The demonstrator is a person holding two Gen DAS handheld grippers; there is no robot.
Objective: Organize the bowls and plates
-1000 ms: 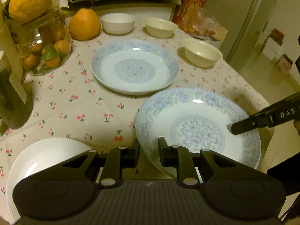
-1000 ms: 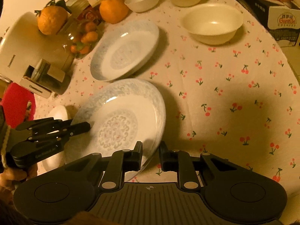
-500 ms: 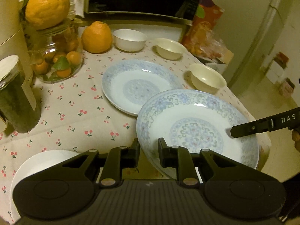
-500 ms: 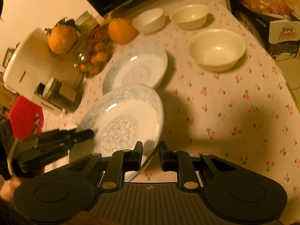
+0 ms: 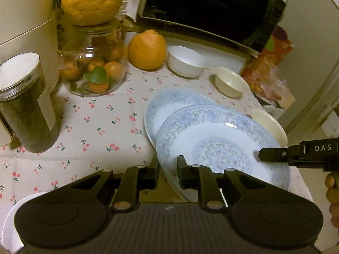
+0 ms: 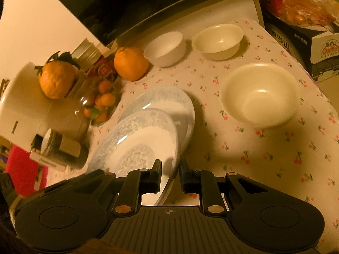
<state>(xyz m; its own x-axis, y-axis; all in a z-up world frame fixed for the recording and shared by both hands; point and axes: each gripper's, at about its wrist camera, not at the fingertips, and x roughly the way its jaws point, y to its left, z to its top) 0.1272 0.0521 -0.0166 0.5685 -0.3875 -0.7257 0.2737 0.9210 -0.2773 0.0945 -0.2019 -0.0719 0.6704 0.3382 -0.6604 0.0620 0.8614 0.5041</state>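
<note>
A blue-patterned plate (image 5: 222, 148) (image 6: 139, 146) hangs tilted above the cherry-print tablecloth, overlapping a matching plate (image 5: 169, 103) (image 6: 169, 101) that lies flat. My left gripper (image 5: 168, 163) pinches its near rim, jaws still closing on it. My right gripper (image 6: 170, 165) is shut on the opposite rim and reaches in from the right (image 5: 261, 155) in the left wrist view. Three bowls stand beyond: a white bowl (image 5: 186, 61) (image 6: 165, 48), a small cream bowl (image 5: 229, 82) (image 6: 218, 40) and a larger cream bowl (image 5: 269, 124) (image 6: 260, 93). A plain white plate (image 5: 8, 218) sits near left.
A glass jar of small oranges (image 5: 93, 69) with a big orange on its lid, a loose orange (image 5: 146, 49), a dark canister (image 5: 27, 105) and a white appliance (image 5: 25, 21) crowd the left. A microwave (image 5: 207, 6) lines the back. The table edge drops off at right.
Both grippers carried the patterned plate away from the near edge toward the flat matching plate; it now overlaps that plate. The left gripper rolled, so the view is more level.
</note>
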